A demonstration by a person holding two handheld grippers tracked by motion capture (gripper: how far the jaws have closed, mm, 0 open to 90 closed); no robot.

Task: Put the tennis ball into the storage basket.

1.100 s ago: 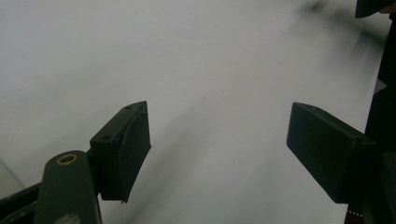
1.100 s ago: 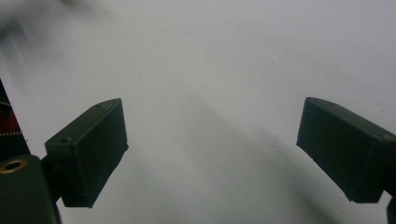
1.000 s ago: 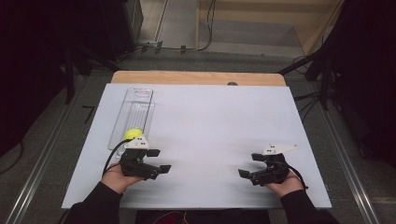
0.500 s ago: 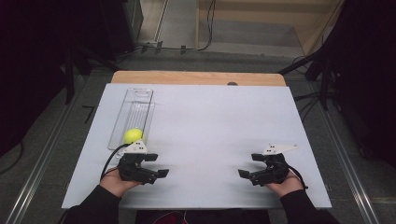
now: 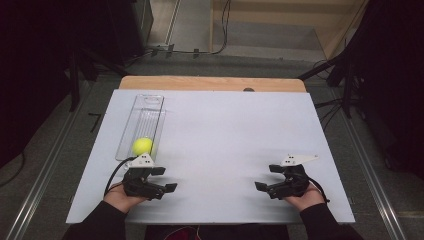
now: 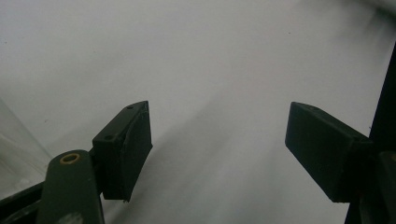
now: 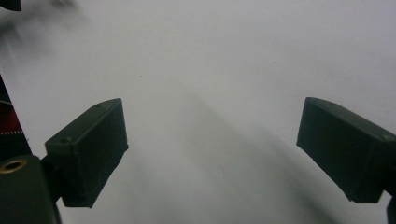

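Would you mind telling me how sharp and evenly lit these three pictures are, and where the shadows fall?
High view: the white table is evenly lit and sharp, its surroundings nearly black; the yellow ball in the clear tray stands out. Left gripper view: soft and hazy, with a broad shadow streak between the black fingers. Right gripper view: similarly soft, a diagonal shadow across the table beneath the fingers.

A clear, glossy plastic tray [image 5: 142, 120] is seen; the yellow ball [image 5: 142, 146] looks fuzzy; the white tabletop [image 5: 225, 135] is matt.
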